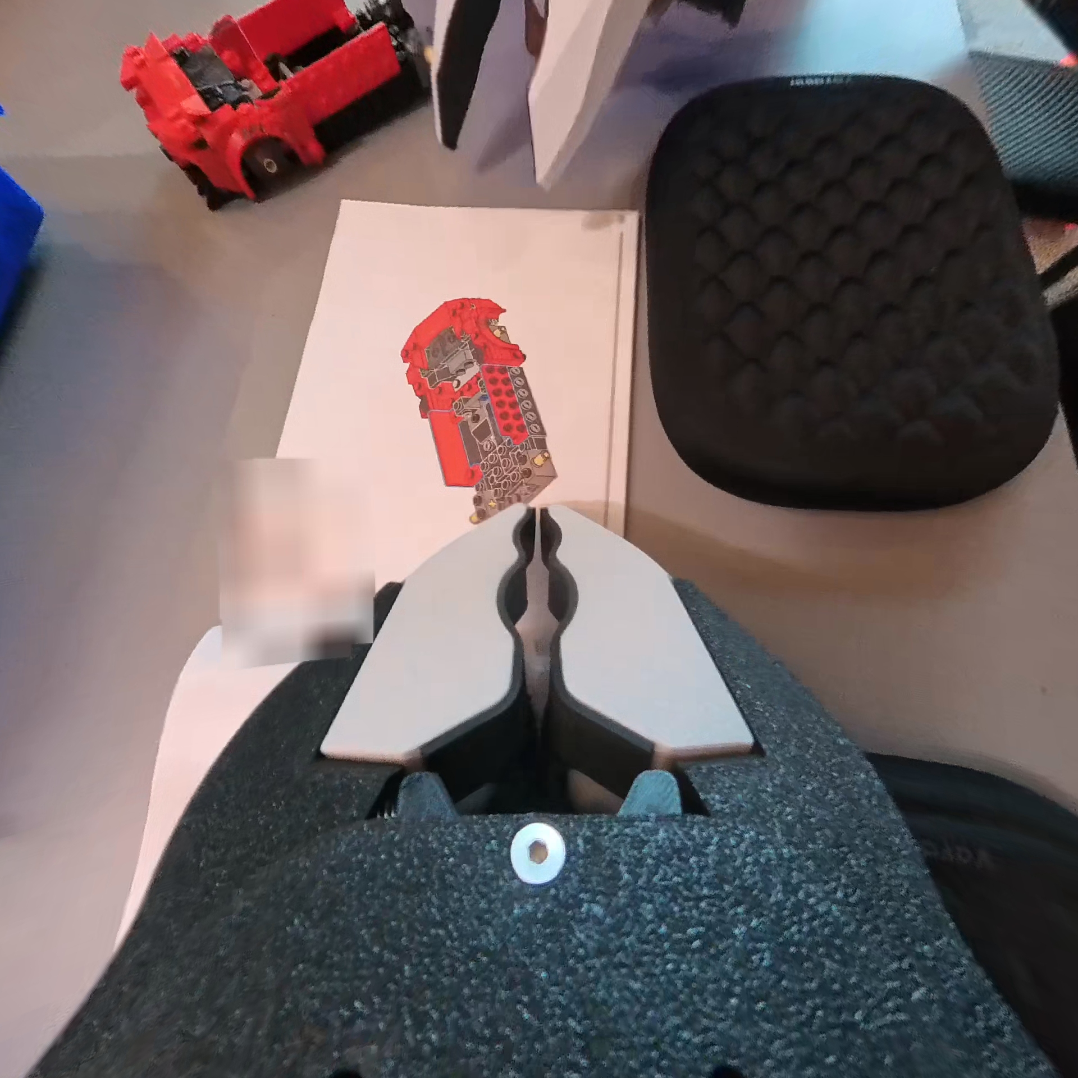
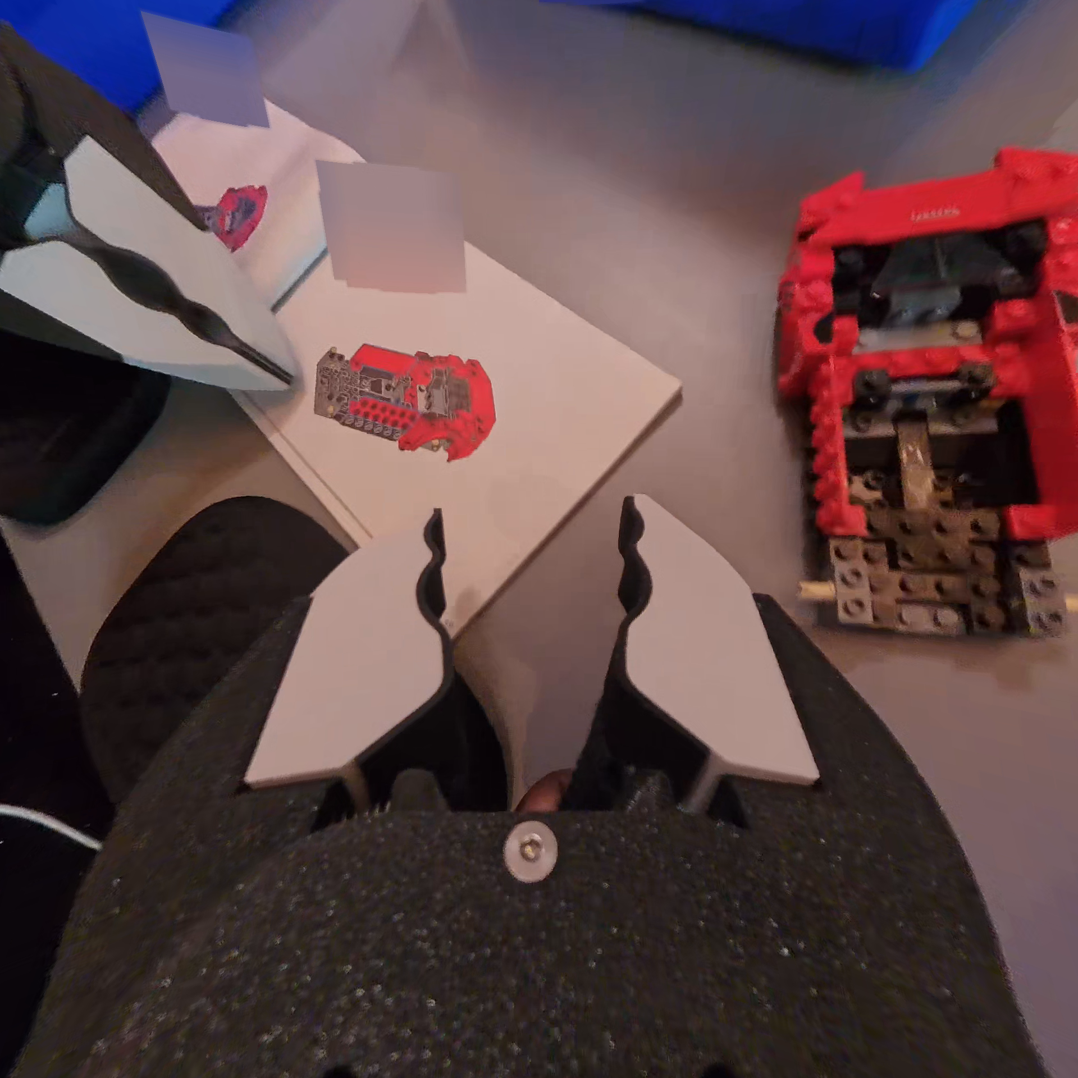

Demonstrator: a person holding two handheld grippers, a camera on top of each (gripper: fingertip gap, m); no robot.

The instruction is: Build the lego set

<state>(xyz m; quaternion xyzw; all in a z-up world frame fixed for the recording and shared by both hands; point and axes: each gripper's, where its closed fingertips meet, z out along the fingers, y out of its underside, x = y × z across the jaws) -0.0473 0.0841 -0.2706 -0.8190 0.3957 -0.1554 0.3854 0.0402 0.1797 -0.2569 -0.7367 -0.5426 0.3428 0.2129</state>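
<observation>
A part-built red and black lego car (image 1: pixel 262 99) stands on the grey table at the far left; in the right wrist view it (image 2: pixel 933 408) lies to the right. An open instruction booklet (image 1: pixel 379 350) shows a picture of the car. My left gripper (image 1: pixel 536 512) is shut, its tips low over the booklet's near edge; it also shows in the right wrist view (image 2: pixel 284 379), touching the page. I cannot tell if it pinches a page. My right gripper (image 2: pixel 531 513) is open and empty above the booklet's (image 2: pixel 554 361) corner; it shows in the left wrist view (image 1: pixel 499 157) beside the car.
A black quilted case (image 1: pixel 846 291) lies right of the booklet and shows at the lower left of the right wrist view (image 2: pixel 192 612). Blue bins (image 2: pixel 758 23) stand along the table's far side, one at the left edge (image 1: pixel 11 233). The right tips stand about 10 cm off the black quilted case (image 1: pixel 846 291). The right camera catches it too, in the right wrist view (image 2: pixel 224 654).
</observation>
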